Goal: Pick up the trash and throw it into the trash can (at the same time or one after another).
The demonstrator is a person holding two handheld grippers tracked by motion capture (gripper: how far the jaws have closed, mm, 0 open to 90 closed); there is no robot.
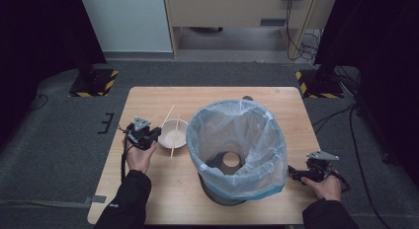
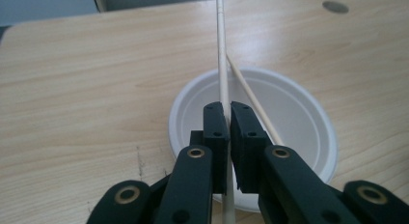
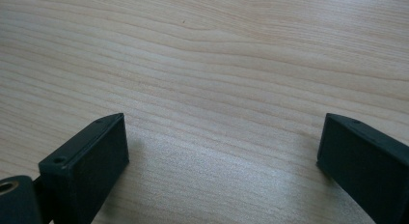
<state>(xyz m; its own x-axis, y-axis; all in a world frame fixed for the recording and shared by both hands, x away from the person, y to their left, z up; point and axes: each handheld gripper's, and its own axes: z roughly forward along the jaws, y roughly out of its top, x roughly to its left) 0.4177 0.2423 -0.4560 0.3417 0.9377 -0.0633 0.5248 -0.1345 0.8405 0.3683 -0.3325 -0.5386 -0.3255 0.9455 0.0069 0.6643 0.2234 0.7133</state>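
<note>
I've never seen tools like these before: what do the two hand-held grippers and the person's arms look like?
Each is a black device with two blocky fingers on hinged links with brass-coloured rivets. The left gripper and right gripper each carry a grey three-cornered plate on top, and a black cable trails from each. The person wears black sleeves; the left sleeve bears a small pale mark.

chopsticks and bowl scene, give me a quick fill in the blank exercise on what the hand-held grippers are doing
1. The left hand-held gripper is shut on one ____ above the white bowl.
2. The second chopstick rests across the ____.
3. The right hand-held gripper has its jaws ____ over bare table.
4. The bin beside the bowl is lined with a pale blue plastic ____.

Missing words: chopstick; bowl; open; bag
</note>
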